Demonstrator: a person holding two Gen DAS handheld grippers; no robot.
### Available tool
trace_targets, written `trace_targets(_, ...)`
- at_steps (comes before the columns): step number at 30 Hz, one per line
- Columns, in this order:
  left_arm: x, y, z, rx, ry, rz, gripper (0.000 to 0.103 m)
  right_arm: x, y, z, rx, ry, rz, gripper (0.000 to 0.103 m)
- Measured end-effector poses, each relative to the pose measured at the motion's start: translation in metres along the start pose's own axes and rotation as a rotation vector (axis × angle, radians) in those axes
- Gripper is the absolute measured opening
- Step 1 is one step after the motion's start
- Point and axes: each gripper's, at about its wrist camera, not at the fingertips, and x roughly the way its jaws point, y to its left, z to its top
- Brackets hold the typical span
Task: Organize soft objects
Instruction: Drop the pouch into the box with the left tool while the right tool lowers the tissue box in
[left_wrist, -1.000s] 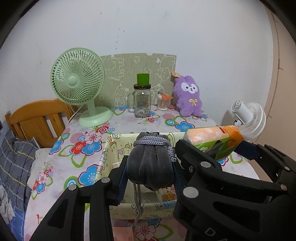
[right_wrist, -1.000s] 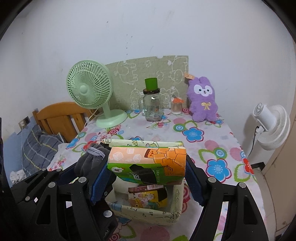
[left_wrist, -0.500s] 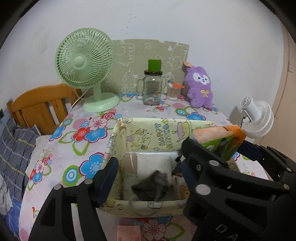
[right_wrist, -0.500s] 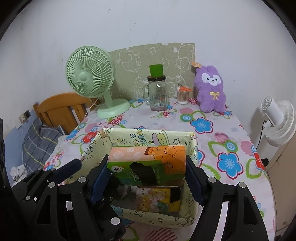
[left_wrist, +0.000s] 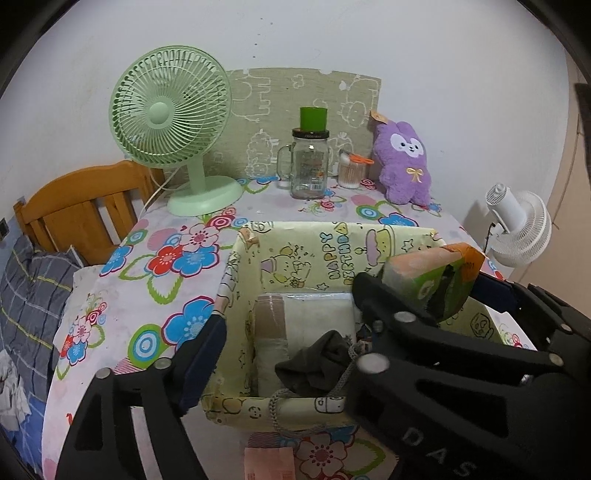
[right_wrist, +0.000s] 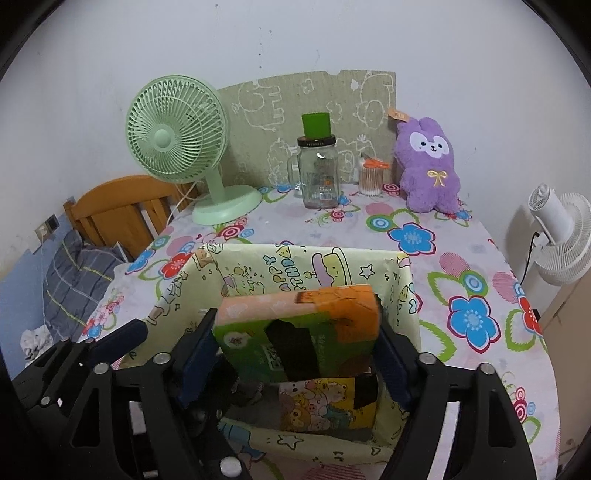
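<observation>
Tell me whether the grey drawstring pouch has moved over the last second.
Yes. The grey drawstring pouch was clamped in the left claw above the yellow box; now it lies inside the box, against the near wall, its cord over the rim.

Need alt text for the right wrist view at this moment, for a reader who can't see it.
The right gripper clamps a green-and-orange tissue pack above a yellow cartoon-print box on a flowered tablecloth. At the lower left, the open left gripper hangs by the box. Behind stand a green fan, a glass jar and a purple plush rabbit.
</observation>
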Motion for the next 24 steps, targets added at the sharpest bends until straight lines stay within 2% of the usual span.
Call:
trace_targets(2,0.001,-0.001,0.000,0.004,0.001,-0.005,0.088,0.001,-0.001,-0.001,0.005,-0.001,0.001,0.090)
trace_targets(4,0.001,-0.002,0.000,0.006,0.002,-0.007,0.091,0.000,-0.002,-0.001,0.007,-0.003,-0.008,0.091)
trace_targets(9,0.003,-0.003,-0.001,-0.016,0.011,-0.025,0.095,-0.004,-0.007,-0.002,0.016,-0.010,-0.021,0.092)
trace_targets(16,-0.007,-0.004,-0.003,-0.014,-0.006,-0.011,0.099,-0.014,-0.010,-0.004,0.018,-0.024,-0.005,0.092)
trace_targets(24,-0.023,-0.008,-0.004,-0.002,-0.029,-0.012,0.099,-0.031,-0.006,-0.006,0.014,-0.048,0.006,0.092)
